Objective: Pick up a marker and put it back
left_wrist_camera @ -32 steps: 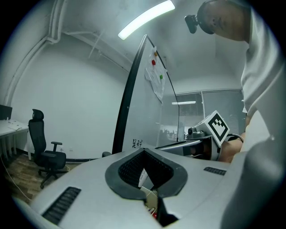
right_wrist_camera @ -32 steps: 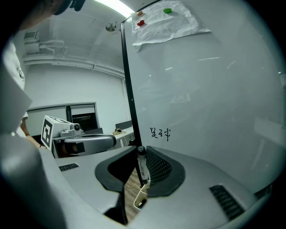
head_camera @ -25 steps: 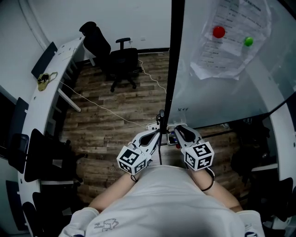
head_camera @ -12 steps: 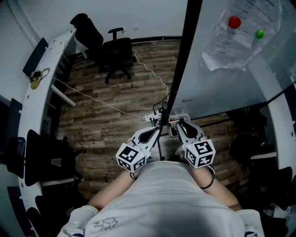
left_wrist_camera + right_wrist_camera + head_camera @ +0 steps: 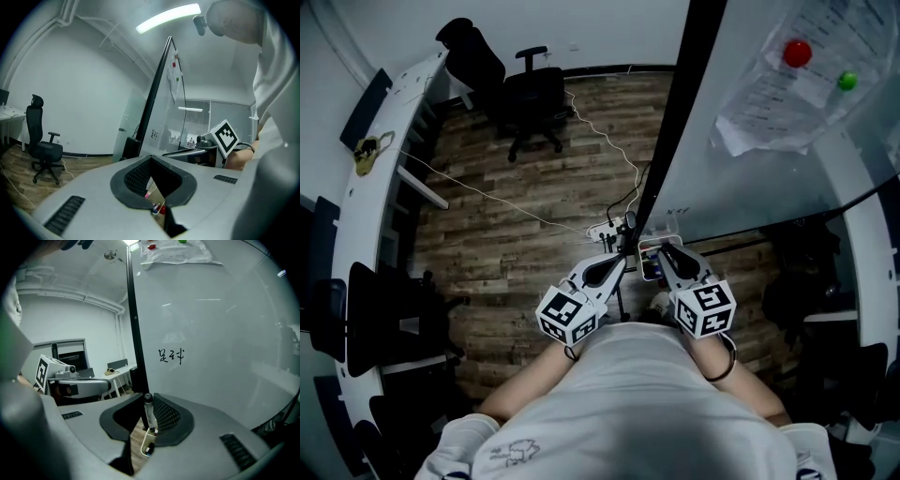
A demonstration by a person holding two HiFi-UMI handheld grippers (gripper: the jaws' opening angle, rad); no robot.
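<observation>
Right tool (image 5: 149,405) closed on marker (image 5: 149,420). Marker upright between jaws, lower middle of frame, just above tray (image 5: 146,442), next to whiteboard (image 5: 211,333). Left tool (image 5: 154,177) open only a little, nothing in it, close beside right tool.

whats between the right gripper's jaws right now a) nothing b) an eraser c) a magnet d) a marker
d: the right gripper view shows a marker standing upright between the jaws of the right gripper.
</observation>
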